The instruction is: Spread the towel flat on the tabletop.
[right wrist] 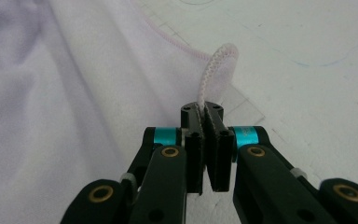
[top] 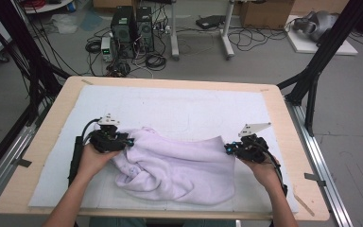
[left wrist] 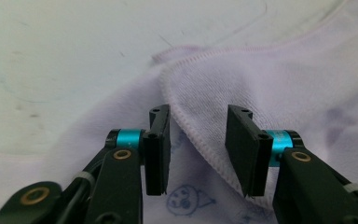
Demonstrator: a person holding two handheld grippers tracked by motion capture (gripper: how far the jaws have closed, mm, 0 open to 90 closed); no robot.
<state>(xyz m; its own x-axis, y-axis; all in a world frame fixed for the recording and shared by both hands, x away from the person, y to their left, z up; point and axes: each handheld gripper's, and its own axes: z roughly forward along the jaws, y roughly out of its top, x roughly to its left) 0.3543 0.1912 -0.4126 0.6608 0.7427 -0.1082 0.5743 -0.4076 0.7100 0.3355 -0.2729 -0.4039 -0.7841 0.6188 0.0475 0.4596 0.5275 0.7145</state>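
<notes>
Lying crumpled on the near half of a white mat (top: 179,106), a pale lilac towel (top: 179,168) stretches between two hand-held grippers. At its left end the left gripper (left wrist: 198,140) has its jaws apart, the stitched hem between them unpinched. At right, the right gripper (right wrist: 206,140) is clamped on the hem.

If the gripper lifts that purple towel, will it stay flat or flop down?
Probably flop: the towel already lies in soft, rumpled folds on the table. It looks fuzzy rather than slick, so the right gripper, shut on its edge, should likely keep hold. It seems light, and unlikely to break.
</notes>
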